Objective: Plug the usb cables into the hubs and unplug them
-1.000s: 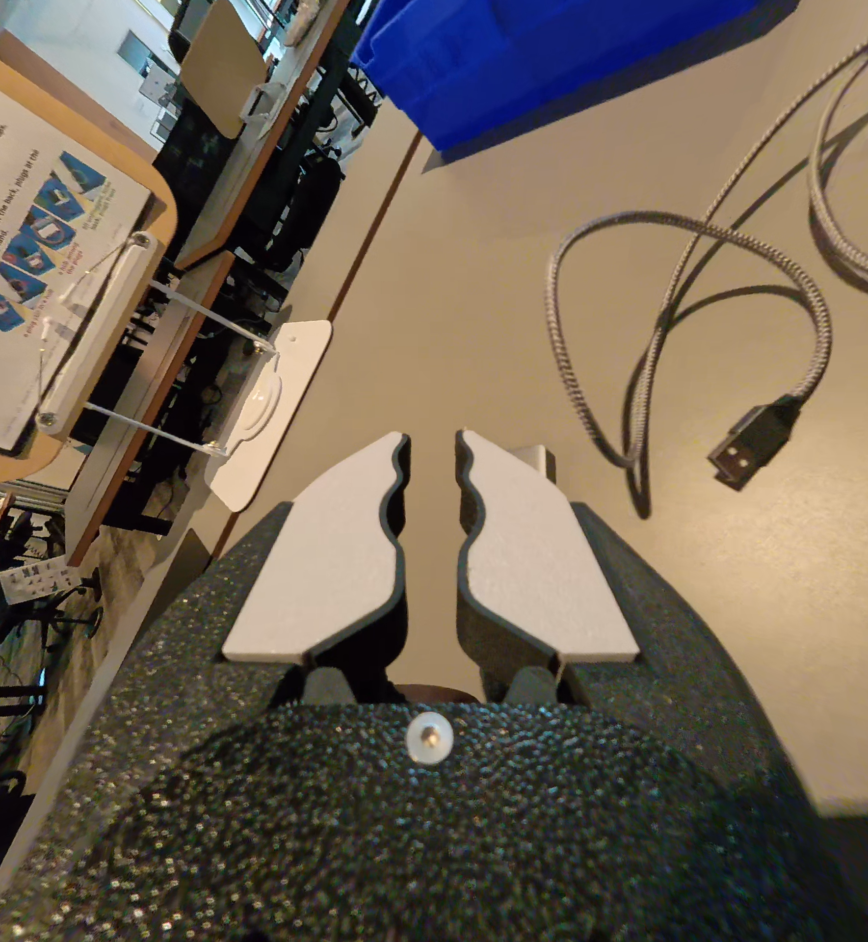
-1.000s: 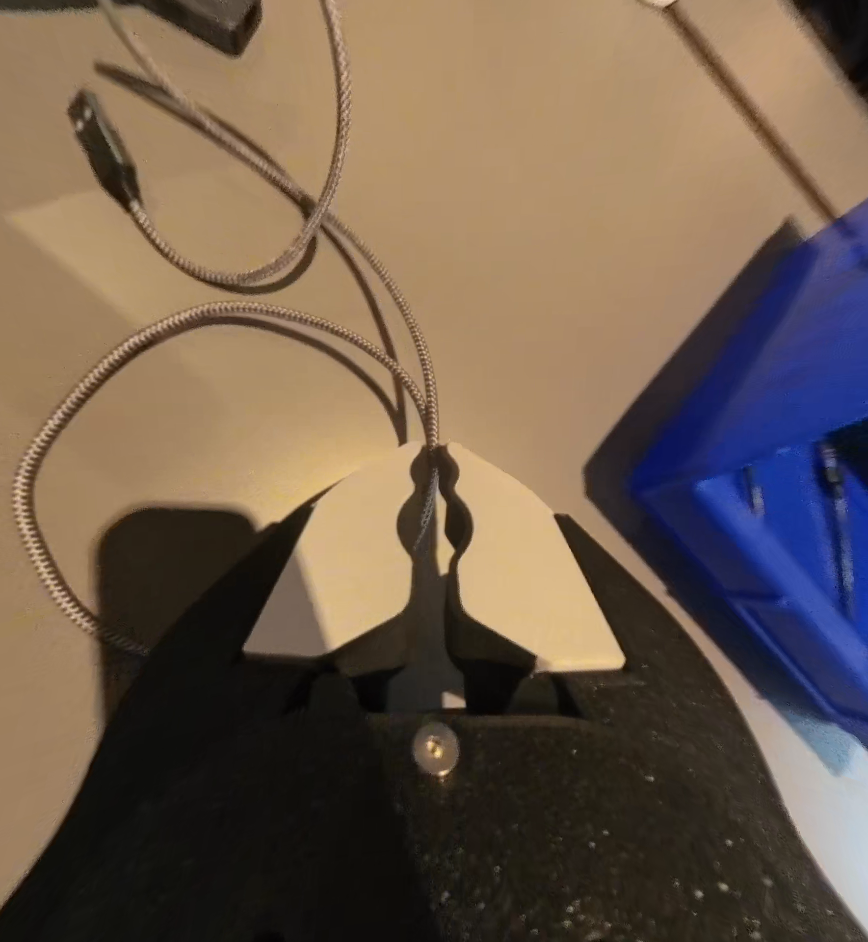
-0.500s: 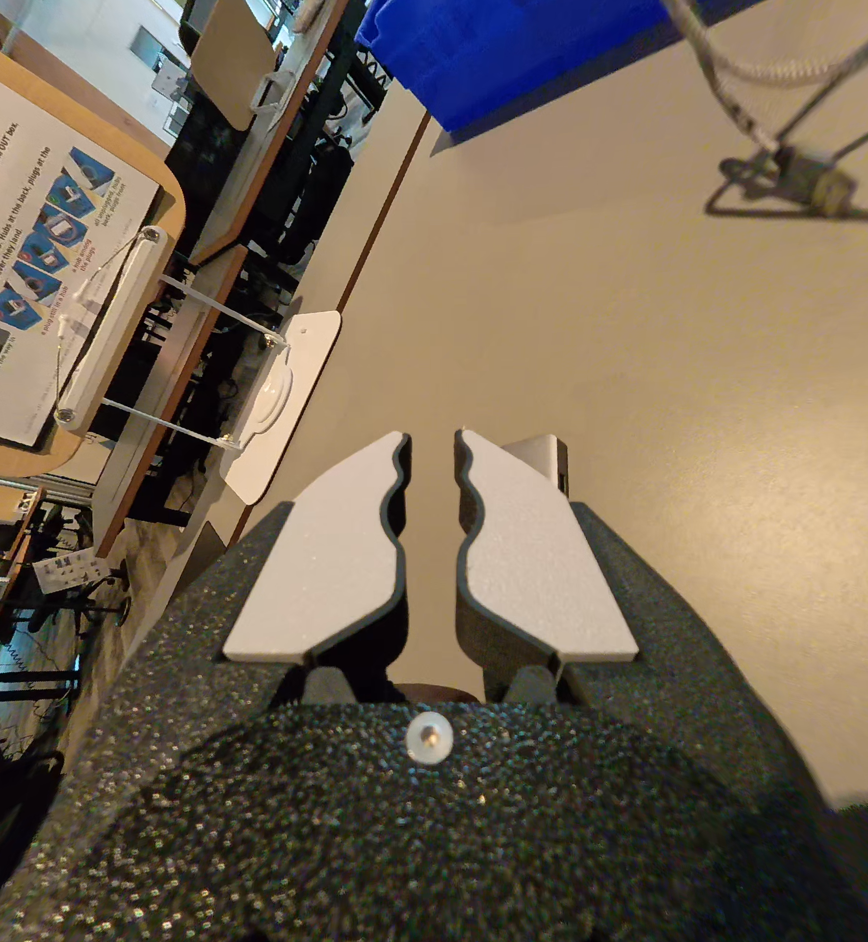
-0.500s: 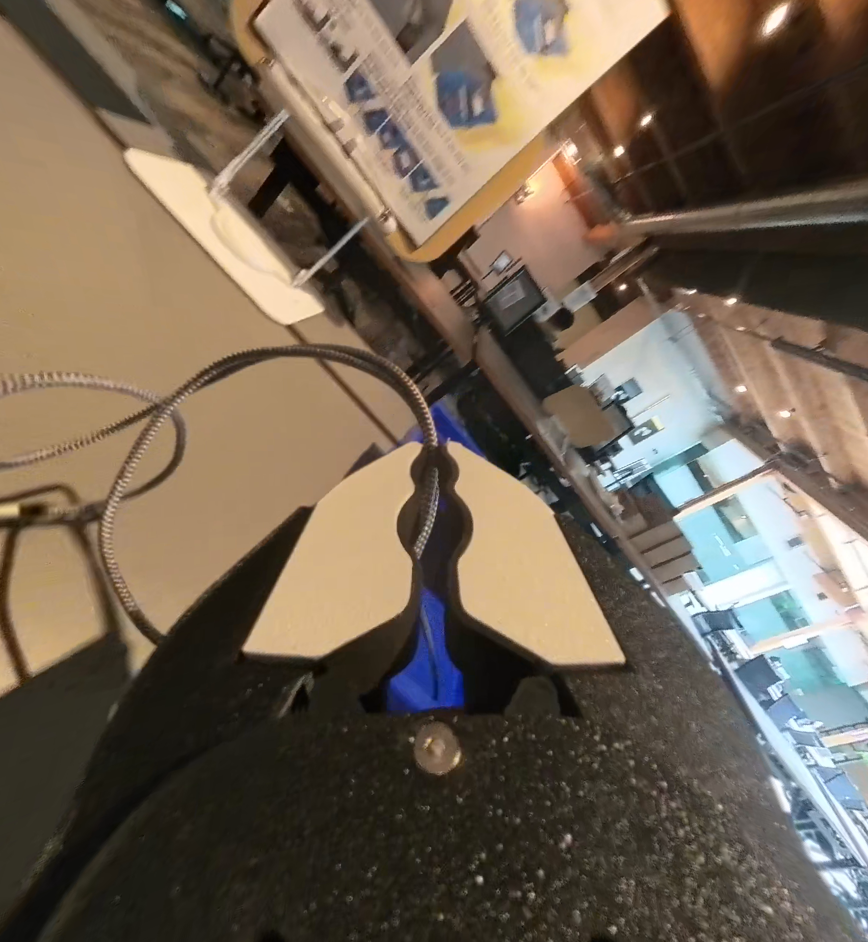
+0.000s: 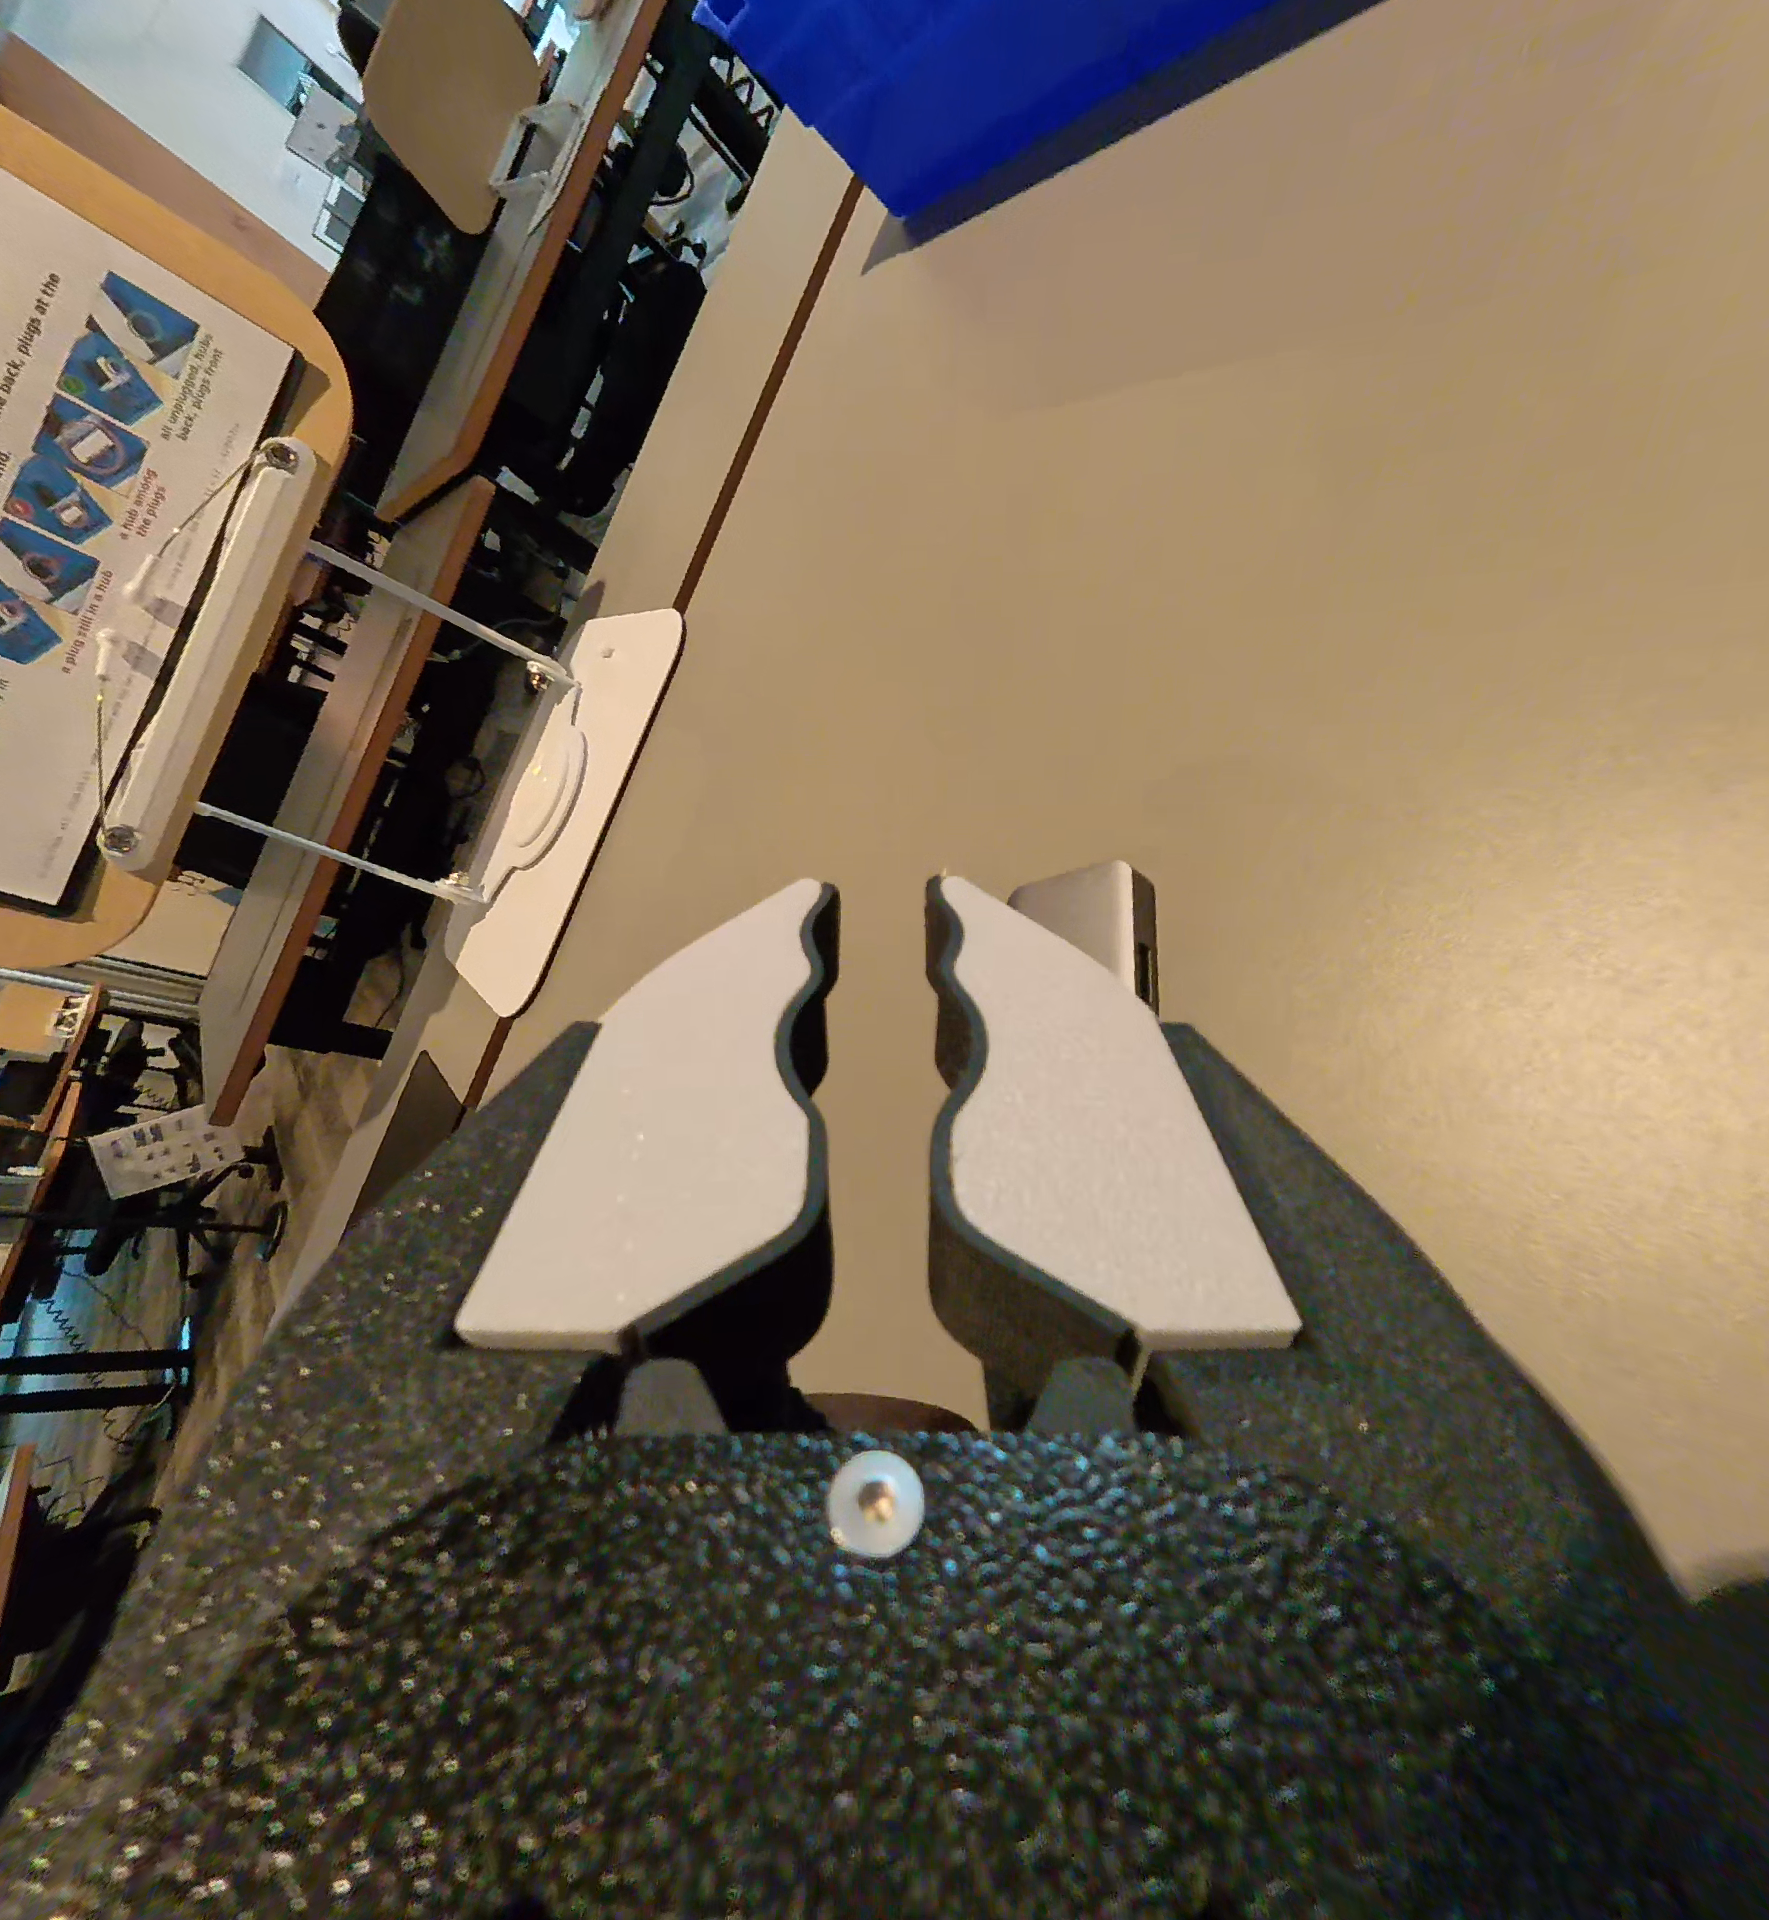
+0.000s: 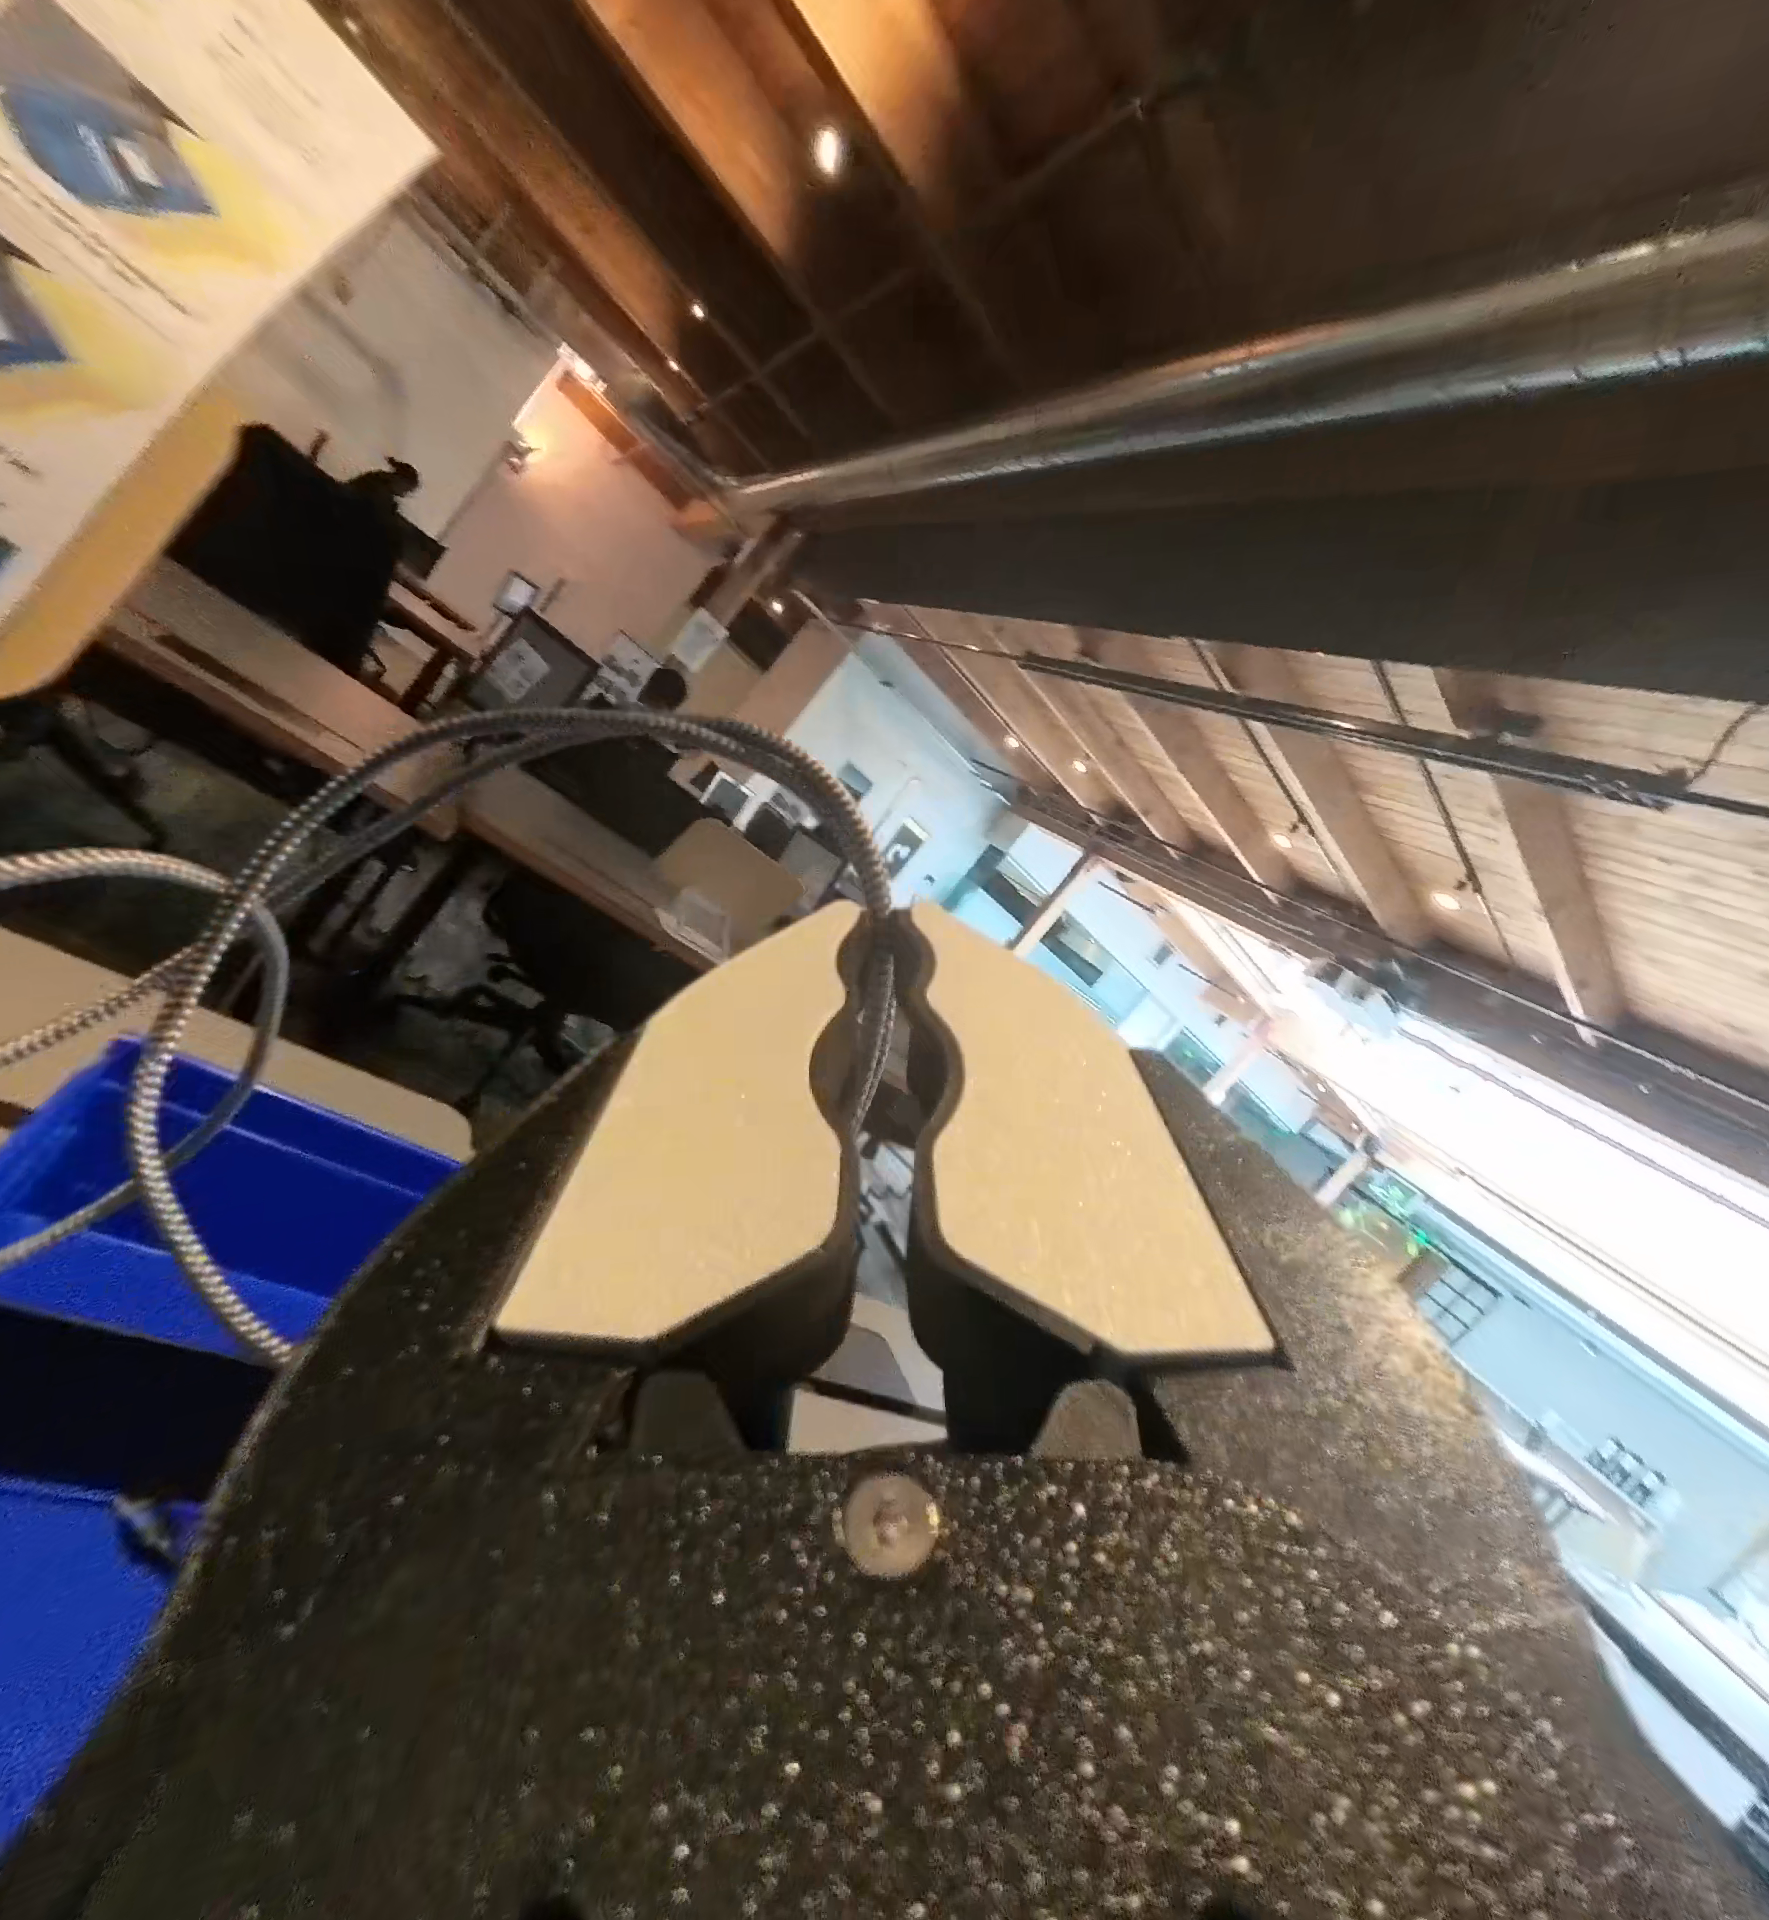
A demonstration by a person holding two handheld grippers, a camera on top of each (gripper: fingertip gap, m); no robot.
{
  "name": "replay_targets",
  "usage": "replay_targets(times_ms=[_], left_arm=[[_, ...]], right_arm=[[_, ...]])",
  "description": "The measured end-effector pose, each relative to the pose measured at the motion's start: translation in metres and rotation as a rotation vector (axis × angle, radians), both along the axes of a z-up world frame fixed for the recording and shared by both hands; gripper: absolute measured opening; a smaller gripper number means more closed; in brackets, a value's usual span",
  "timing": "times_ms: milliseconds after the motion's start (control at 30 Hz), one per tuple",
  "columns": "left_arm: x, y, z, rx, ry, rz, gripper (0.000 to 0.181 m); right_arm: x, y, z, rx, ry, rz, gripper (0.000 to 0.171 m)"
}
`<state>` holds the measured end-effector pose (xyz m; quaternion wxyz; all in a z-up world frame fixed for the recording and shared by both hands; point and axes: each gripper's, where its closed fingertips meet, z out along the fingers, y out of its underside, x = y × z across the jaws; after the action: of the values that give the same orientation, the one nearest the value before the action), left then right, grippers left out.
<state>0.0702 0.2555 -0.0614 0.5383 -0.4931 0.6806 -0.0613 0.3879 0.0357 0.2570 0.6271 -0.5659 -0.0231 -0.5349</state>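
My left gripper (image 5: pixel 880 904) hovers low over the beige table (image 5: pixel 1379 623) with its jaws a narrow gap apart and nothing between them. A grey USB hub (image 5: pixel 1093 909) lies on the table just beyond the right finger, partly hidden by it. My right gripper (image 6: pixel 885 920) is shut on a grey braided USB cable (image 6: pixel 651 732), which loops out to the left and hangs over the blue bin (image 6: pixel 267 1174). The right gripper is raised and tilted up towards the ceiling. The cable's plugs are out of view.
A blue bin (image 5: pixel 963 94) stands at the far end of the table. A white stand base (image 5: pixel 568 800) with an instruction board (image 5: pixel 80 499) stands at the table's left edge. Desks and chairs fill the room beyond. Left tips to right tips: about 50 centimeters. About 5 centimeters separates my left fingertips from the grey USB hub (image 5: pixel 1093 909).
My right gripper has lifted the cable off the table and swung it up over the blue bin. The cable has left the left wrist view. The left gripper has barely moved.
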Motion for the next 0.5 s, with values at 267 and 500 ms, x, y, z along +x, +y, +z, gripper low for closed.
replay_targets(times_ms=[267,500], left_arm=[[0.001,-0.002,-0.003,0.011,0.015,-0.004,0.016],[-0.001,0.002,-0.007,0.007,0.027,0.006,0.016]], right_arm=[[0.055,0.043,-0.086,-0.117,0.097,-0.041,0.003],[0.065,0.078,-0.203,-0.330,0.243,0.027,0.003]])
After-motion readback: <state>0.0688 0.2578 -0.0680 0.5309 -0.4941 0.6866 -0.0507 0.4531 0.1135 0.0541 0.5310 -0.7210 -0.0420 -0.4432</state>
